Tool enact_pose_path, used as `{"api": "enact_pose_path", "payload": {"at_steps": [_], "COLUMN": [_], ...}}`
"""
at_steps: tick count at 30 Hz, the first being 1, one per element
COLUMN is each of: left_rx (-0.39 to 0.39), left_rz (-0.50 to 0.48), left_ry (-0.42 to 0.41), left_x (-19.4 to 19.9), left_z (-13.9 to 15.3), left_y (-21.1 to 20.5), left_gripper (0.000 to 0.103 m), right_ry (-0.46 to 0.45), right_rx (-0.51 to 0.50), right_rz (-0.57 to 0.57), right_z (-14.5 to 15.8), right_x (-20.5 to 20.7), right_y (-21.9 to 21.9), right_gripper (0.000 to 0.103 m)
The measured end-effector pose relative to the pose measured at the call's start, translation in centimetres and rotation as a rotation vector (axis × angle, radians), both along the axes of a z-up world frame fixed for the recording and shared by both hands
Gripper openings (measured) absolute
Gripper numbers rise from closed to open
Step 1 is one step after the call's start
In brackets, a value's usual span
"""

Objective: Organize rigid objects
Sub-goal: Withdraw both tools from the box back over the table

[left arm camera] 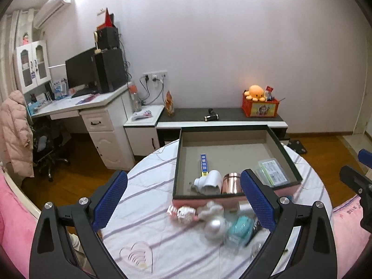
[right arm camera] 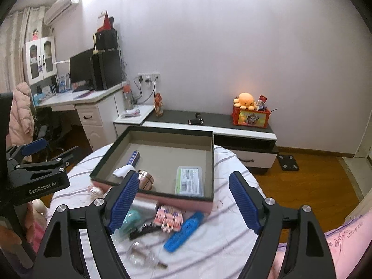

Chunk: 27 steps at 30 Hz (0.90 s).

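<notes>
Hovering with jaws spread and empty, the left gripper [left arm camera: 183, 200] and right gripper [right arm camera: 183, 203] should each descend squarely onto 1 loose item, like the blue case [right arm camera: 183, 231], lying just before the box [right arm camera: 210, 162].

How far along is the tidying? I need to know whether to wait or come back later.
Partly done. Already in the box: a blue-white carton, a white pipe fitting, a copper tin and a clear green-labelled case. Nothing is in hand: the left gripper and right gripper are both open. Still loose on the table: a blue bar, a pink striped pack, a teal item and several more.
</notes>
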<state>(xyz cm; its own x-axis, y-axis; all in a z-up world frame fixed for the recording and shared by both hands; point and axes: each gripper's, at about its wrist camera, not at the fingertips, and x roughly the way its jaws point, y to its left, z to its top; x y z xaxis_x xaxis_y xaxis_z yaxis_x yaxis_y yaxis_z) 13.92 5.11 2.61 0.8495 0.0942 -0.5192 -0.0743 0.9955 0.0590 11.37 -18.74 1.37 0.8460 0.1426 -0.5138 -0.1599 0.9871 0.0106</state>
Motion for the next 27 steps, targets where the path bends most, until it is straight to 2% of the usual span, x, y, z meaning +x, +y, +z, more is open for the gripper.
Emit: {"api": "enact_pose_path", "payload": {"at_steps": [7, 11, 20, 27], "left_rx": [0.027, 0.004, 0.019, 0.029], "left_rz": [0.002, -0.012, 0.004, 0.001], "left_ry": [-0.06, -0.059, -0.054, -0.07], "left_x": [-5.4, -7.9, -10.0, -10.2], "left_z": [0.7, 0.2, -0.8, -0.5], "left_y": [-0.5, -0.6, -0.9, -1.3], "left_gripper": [0.103, 0.103, 0.103, 0.103], "right_ry": [-0.034, -0.032, -0.026, -0.044], "right_rx": [-0.008, -0.006, -0.024, -0.022], "right_rz": [-0.029, -0.025, -0.021, -0.02], "right_z": [0.3, 0.1, -0.7, -0.3], "right_x": [-5.5, -7.5, -10.4, -10.7], "right_y": [-0.5, -0.5, 0.1, 0.1], "right_gripper": [0.083, 0.084, 0.084, 0.085]}}
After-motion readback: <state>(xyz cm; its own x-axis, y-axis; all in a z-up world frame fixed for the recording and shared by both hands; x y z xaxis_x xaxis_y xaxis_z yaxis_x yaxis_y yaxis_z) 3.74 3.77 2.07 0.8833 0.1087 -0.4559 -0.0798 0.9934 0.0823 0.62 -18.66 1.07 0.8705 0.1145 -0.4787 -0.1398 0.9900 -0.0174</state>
